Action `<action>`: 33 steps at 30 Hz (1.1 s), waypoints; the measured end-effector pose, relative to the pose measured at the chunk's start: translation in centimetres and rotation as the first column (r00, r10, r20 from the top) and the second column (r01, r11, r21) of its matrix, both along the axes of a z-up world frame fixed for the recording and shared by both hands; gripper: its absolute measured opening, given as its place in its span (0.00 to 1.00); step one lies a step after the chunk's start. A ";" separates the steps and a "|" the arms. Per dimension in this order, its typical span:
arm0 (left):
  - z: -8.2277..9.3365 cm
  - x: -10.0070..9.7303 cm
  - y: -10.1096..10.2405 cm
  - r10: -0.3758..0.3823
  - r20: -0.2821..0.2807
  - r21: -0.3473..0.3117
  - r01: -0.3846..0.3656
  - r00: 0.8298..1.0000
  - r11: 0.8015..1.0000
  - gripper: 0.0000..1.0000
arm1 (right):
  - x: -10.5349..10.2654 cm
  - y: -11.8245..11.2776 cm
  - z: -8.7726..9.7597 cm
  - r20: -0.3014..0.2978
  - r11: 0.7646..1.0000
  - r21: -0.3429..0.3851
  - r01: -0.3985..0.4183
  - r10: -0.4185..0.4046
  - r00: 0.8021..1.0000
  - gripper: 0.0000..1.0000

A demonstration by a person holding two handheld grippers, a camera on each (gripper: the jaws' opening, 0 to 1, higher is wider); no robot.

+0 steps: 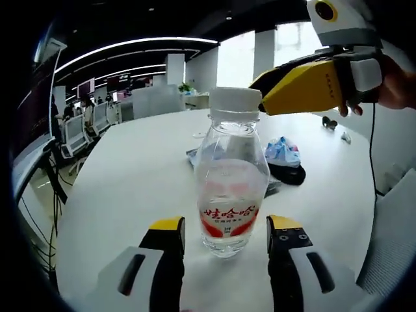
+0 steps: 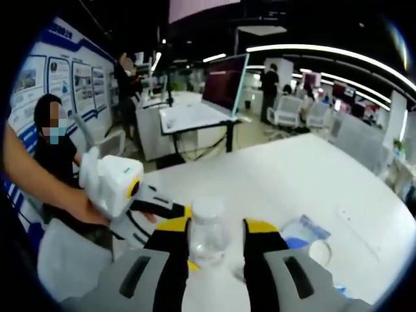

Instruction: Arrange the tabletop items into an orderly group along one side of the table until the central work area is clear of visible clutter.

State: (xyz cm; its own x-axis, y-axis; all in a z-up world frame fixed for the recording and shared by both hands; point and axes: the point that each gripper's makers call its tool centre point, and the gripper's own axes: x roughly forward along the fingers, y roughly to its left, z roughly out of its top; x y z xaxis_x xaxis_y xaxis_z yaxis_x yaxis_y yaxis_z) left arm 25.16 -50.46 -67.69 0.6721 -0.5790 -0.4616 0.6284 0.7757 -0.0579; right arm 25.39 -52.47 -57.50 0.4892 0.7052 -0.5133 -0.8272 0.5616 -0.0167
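A clear water bottle (image 1: 231,188) with a white cap and a red label stands upright on the white table (image 1: 136,169). My left gripper (image 1: 224,231) is open, one jaw on each side of the bottle's base with a small gap on both sides. My right gripper (image 1: 261,97), held by a hand, comes in from the upper right, its yellow jaw tip beside the cap. In the right gripper view the bottle's top (image 2: 207,224) sits between the open jaws of my right gripper (image 2: 214,227). There the left gripper (image 2: 159,218) reaches in from the left.
A blue-and-white packet (image 1: 283,151) lies on a black item (image 1: 289,174) right of the bottle, and a flat booklet (image 1: 194,156) lies behind it. Small objects (image 1: 330,122) sit at the far right. Office chairs (image 1: 75,133) and desks line the table's left side. A person (image 2: 49,149) sits nearby.
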 end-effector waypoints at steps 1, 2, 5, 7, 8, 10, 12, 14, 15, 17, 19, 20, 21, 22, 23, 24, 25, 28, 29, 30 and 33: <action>-0.1 0.1 -0.1 -0.004 -0.002 0.004 0.004 1.000 1.000 0.50 | 0.0 -0.1 0.0 0.000 1.000 0.001 0.003 -0.003 1.000 0.31; -0.1 0.1 -0.2 -0.004 -0.002 0.006 0.004 1.000 1.000 0.50 | 0.1 -0.2 0.1 0.000 1.000 0.000 0.006 -0.006 1.000 0.32; -0.1 0.3 -0.3 0.005 -0.006 0.008 -0.005 1.000 1.000 0.51 | 0.2 -0.6 0.4 0.021 1.000 0.006 0.017 -0.017 1.000 0.39; -0.2 0.5 -0.2 0.021 -0.008 0.010 -0.021 1.000 1.000 0.50 | 0.4 -1.0 0.6 0.043 1.000 0.008 0.027 -0.028 0.999 0.45; -0.3 0.6 -0.2 0.027 -0.011 0.008 -0.027 1.000 1.000 0.50 | 0.5 -1.2 0.8 0.045 0.999 0.014 0.036 -0.037 0.998 0.47; -0.3 0.6 -0.4 0.029 -0.011 0.006 -0.029 1.000 1.000 0.50 | 0.5 -1.5 0.9 0.034 0.999 0.025 0.044 -0.045 0.998 0.48; -0.5 0.7 -0.7 0.033 -0.013 0.008 -0.033 0.999 0.999 0.49 | 0.4 -1.9 0.9 0.035 0.999 0.017 0.049 -0.050 0.998 0.48; -0.5 0.7 -0.9 0.036 -0.015 0.010 -0.036 0.999 0.999 0.49 | 0.5 -2.4 0.9 0.042 0.999 0.009 0.054 -0.054 0.998 0.48; -0.5 0.8 -0.9 0.043 -0.016 0.009 -0.042 0.999 0.999 0.49 | 0.5 -2.7 0.9 0.042 0.998 0.009 0.059 -0.060 0.997 0.49; -0.4 0.9 -0.9 0.053 -0.019 0.003 -0.053 0.998 0.999 0.49 | 0.5 -3.1 1.1 0.051 0.998 0.014 0.069 -0.070 0.996 0.53; -0.4 1.0 -0.9 0.065 -0.023 -0.002 -0.065 0.998 0.998 0.49 | 0.5 -3.4 1.1 0.059 0.997 0.014 0.075 -0.076 0.995 0.57; -0.4 1.1 -0.9 0.068 -0.024 -0.004 -0.068 0.997 0.998 0.49 | 0.6 -3.5 1.1 0.062 0.997 0.014 0.078 -0.079 0.995 0.61; -0.4 1.1 -0.9 0.072 -0.026 -0.004 -0.072 0.997 0.997 0.49 | 0.6 -3.6 1.1 0.065 0.997 0.014 0.081 -0.082 0.995 0.64; -0.3 1.1 -0.9 0.073 -0.025 -0.003 -0.073 0.997 0.997 0.49 | 0.6 -3.7 1.1 0.068 0.997 0.011 0.082 -0.083 0.994 0.66; -0.3 1.2 -0.9 0.075 -0.023 0.001 -0.075 0.997 0.997 0.49 | 0.5 -3.8 1.1 0.071 0.997 0.009 0.082 -0.083 0.994 0.69; -0.3 1.3 -0.8 0.080 -0.022 0.006 -0.080 0.997 0.997 0.49 | 0.5 -3.9 1.1 0.077 0.997 0.006 0.081 -0.081 0.994 0.71; -0.3 1.4 -0.8 0.082 -0.022 0.004 -0.082 0.996 0.997 0.48 | 0.4 -4.0 1.1 0.084 0.997 0.003 0.078 -0.078 0.993 0.73; -0.3 1.8 -0.9 0.098 -0.025 0.002 -0.098 0.995 0.995 0.48 | 0.1 -4.6 1.2 0.114 0.997 -0.015 0.075 -0.073 0.991 0.80; -0.3 1.9 -1.0 0.098 -0.025 0.002 -0.098 0.995 0.995 0.47 | 0.0 -4.8 1.2 0.114 0.997 -0.017 0.075 -0.073 0.991 0.81; -0.3 1.9 -1.1 0.098 -0.025 0.002 -0.098 0.995 0.995 0.47 | 0.0 -5.0 1.1 0.112 0.997 -0.019 0.075 -0.072 0.991 0.81; -0.3 2.1 -1.6 0.083 -0.019 0.012 -0.083 0.996 0.996 0.46 | 0.0 -5.7 1.1 0.114 0.996 -0.026 0.084 -0.080 0.990 0.81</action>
